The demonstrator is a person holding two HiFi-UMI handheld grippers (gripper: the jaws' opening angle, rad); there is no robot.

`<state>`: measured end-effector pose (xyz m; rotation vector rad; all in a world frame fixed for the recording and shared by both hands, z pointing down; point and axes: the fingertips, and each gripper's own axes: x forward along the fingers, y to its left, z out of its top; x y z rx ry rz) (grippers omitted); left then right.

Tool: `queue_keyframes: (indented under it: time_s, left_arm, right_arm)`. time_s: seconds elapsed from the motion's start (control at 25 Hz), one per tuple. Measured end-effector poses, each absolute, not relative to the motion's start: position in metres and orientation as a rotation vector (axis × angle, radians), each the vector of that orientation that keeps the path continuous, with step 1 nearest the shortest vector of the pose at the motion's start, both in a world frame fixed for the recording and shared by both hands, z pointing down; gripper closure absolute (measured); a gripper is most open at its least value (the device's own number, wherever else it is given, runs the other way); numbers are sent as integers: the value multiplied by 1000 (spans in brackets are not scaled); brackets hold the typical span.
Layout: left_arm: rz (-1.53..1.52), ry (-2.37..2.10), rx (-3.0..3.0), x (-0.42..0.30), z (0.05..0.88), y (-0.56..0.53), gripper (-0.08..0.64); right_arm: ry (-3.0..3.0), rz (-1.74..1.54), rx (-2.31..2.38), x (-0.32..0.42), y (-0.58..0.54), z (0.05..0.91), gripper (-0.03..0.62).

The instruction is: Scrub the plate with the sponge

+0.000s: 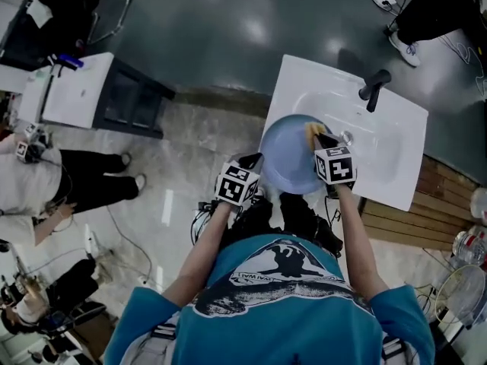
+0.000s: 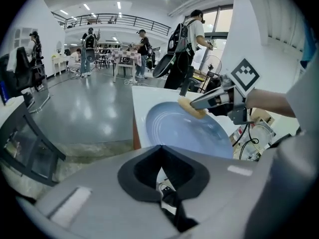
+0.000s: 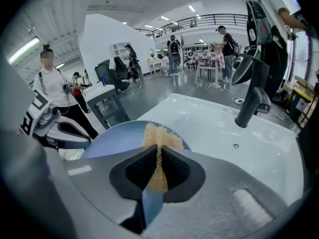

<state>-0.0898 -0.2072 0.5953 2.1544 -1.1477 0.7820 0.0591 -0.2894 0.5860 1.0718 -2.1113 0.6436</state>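
A pale blue plate (image 1: 289, 158) (image 2: 184, 131) (image 3: 114, 141) is held tilted over the near left part of the white sink (image 1: 388, 150). My left gripper (image 1: 259, 167) (image 2: 159, 148) is at the plate's left rim, jaws together on the edge. My right gripper (image 1: 323, 139) (image 3: 158, 151) is shut on a yellow sponge (image 1: 313, 131) (image 2: 192, 108) (image 3: 157, 136), which presses against the plate's face near its far right rim. The left gripper view shows the right gripper (image 2: 199, 101) reaching in from the right.
A black faucet (image 1: 374, 88) (image 3: 254, 101) stands at the sink's far side, with the drain (image 3: 236, 145) in the basin. A white cabinet (image 1: 76, 90) and a person (image 1: 46, 181) are to the left. Wooden decking (image 1: 434, 211) and cables lie to the right.
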Motion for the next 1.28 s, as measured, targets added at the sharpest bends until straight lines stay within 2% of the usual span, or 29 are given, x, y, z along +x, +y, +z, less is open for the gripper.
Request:
queue_keyframes:
  time_s: [0.44, 1.04, 1.28]
  left_arm:
    - [882, -1031, 2342, -79, 596, -202, 549]
    - [802, -980, 2346, -80, 598, -194, 549]
    - [790, -974, 2323, -80, 602, -194, 549]
  right_arm:
    - [-1882, 476, 1133, 41, -306, 619, 563]
    - [-2036, 521, 897, -50, -237, 623, 561]
    - [-2071, 725, 825, -63, -204, 627, 561]
